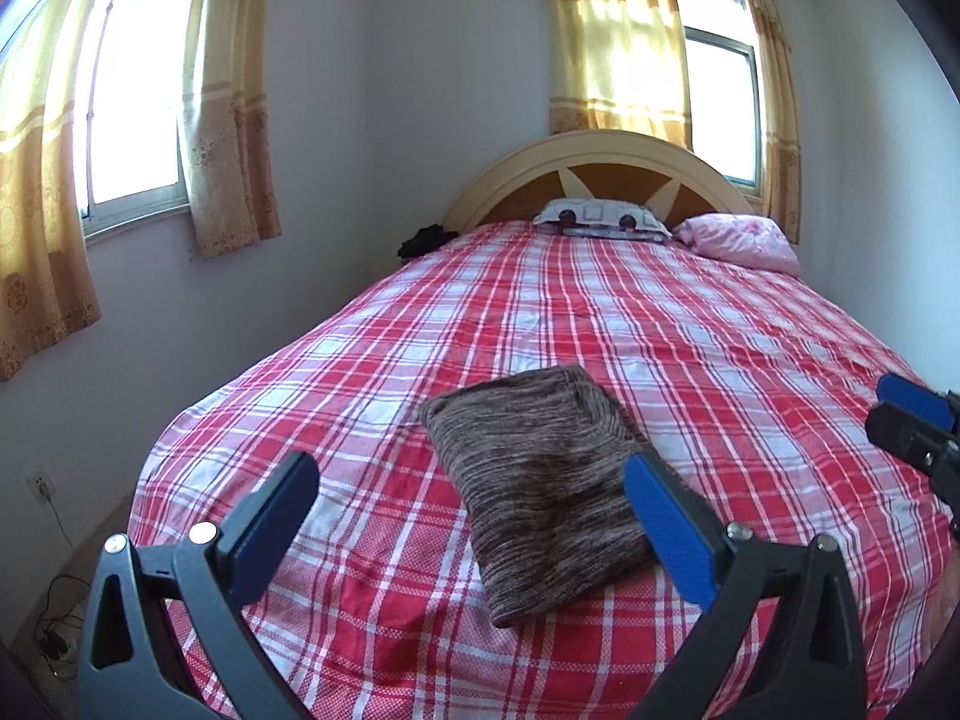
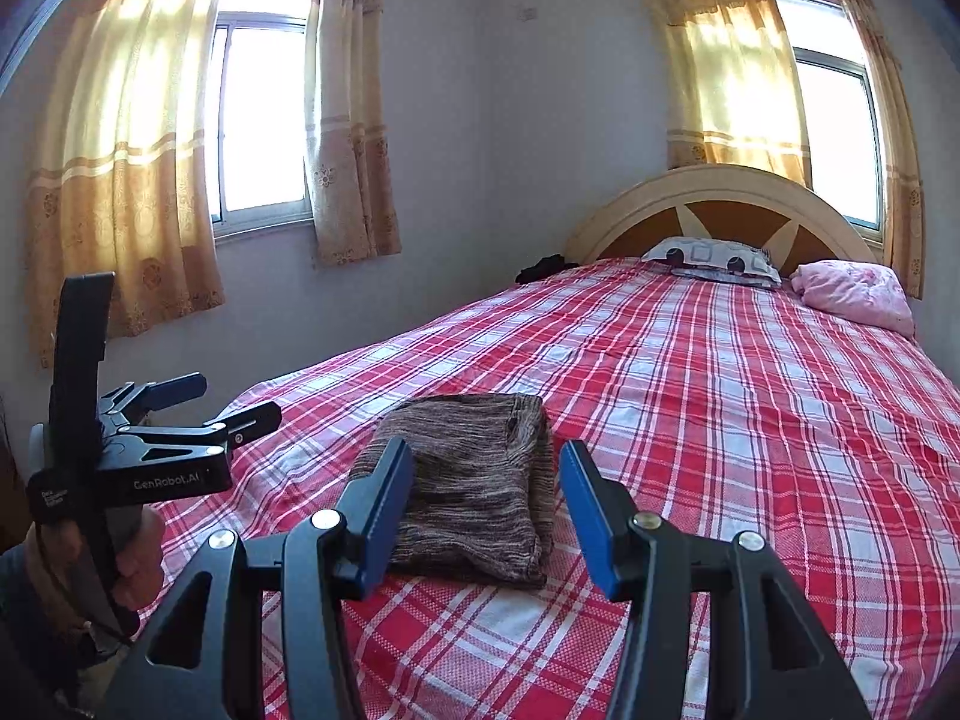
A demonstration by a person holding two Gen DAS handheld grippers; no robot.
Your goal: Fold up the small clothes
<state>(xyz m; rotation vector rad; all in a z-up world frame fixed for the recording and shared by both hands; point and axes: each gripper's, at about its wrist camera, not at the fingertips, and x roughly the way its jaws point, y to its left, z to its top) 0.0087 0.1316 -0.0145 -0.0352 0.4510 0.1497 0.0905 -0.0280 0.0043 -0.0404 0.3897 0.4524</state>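
Bed [image 1: 540, 312], plaid cover: brown knit garment [image 1: 540, 480] folded near its foot edge; likely soft, light, limp; grip at corners. Left hand-held gripper [image 1: 471, 516] wide, right hand-held gripper [image 2: 487, 510] wide, both empty.

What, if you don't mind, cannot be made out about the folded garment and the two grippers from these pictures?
- Folded brown garment: its type and how many layers it has; the folds hide the inside in both views.
- Garment's near right corner: covered by the left gripper finger in the left wrist view.
- Right gripper: mostly cut off by the right edge of the left wrist view.
- Dark item beside the headboard: too small to identify.
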